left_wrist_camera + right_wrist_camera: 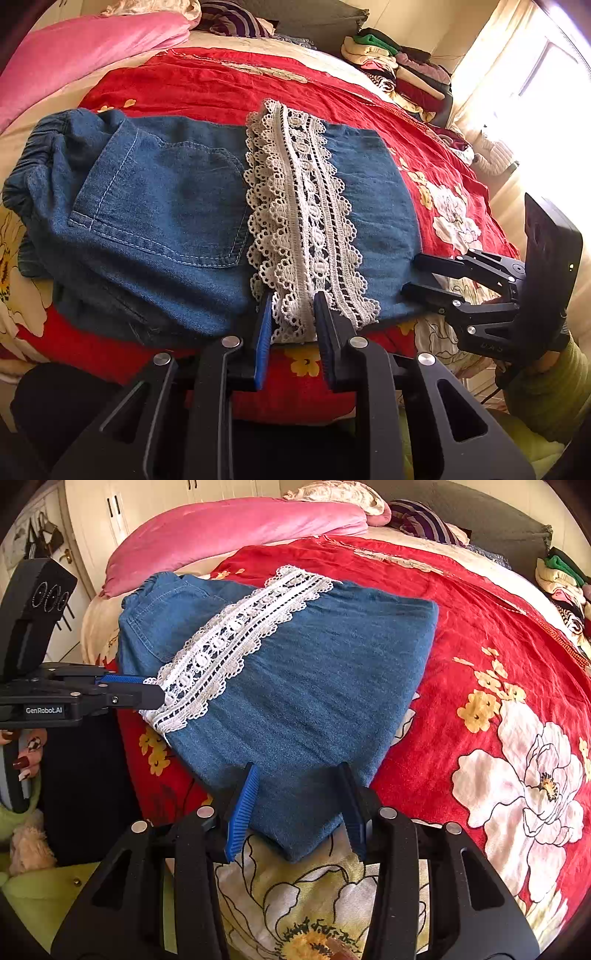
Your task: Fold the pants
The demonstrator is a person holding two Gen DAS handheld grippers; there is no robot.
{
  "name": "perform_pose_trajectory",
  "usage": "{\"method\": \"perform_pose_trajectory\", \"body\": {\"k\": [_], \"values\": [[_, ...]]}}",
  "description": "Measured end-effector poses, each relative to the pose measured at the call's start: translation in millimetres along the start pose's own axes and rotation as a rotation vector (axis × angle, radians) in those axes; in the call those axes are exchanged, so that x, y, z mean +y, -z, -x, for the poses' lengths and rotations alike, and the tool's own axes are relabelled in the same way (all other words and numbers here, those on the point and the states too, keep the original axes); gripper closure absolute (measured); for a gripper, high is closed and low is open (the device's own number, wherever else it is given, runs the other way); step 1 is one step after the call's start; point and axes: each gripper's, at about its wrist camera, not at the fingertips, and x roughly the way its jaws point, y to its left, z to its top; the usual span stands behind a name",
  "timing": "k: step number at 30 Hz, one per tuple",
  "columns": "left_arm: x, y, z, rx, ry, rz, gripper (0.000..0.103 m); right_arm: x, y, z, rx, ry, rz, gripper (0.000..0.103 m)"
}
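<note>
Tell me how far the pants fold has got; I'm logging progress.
Done: the denim pants already lie doubled on the red bedspread. In hand: the left gripper straddles the lace trim at the near edge; the right gripper brackets the near denim corner. Left: lifting that edge over for another fold.

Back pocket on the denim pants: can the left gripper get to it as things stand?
Probably yes: the back pocket lies uncovered just beside the left gripper, though its fingers now straddle the lace trim at the pants' near edge.
</note>
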Motion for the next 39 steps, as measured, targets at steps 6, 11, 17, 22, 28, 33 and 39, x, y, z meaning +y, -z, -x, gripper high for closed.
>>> {"method": "perform_pose_trajectory", "body": {"k": [6,11,17,22,28,33,39], "values": [[-3.2,-3.2,4.1,-0.013,-0.019,-0.013,0.077,-6.8,-5.2,10.6,-0.019,-0.035,-0.049,0.065],[-2.8,-3.7,11.0,-0.028,-0.029,-0.024,0.073,-8.0,-6.9,18.4,-0.044,-0.024,-0.062,0.055],[-2.4,-5.4,20.4,-0.050,-0.044,-0.031,0.067,-9.5,-6.9,24.1,-0.062,-0.014,-0.076,0.044],[-5.7,-6.7,28.3,-0.073,-0.058,-0.043,0.060,-12.1,-9.0,32.0,-0.080,0.003,-0.086,0.034],[-7.4,-9.7,45.9,-0.111,-0.103,-0.055,0.040,-13.8,-15.6,42.5,-0.112,0.012,-0.101,0.022],[-4.2,-10.3,58.1,-0.136,-0.133,-0.047,0.019,-14.1,-22.2,50.4,-0.135,0.009,-0.119,0.014],[5.3,-10.6,74.3,-0.168,-0.168,-0.024,0.007,-10.5,-31.7,58.8,-0.159,0.016,-0.112,0.010]]}}
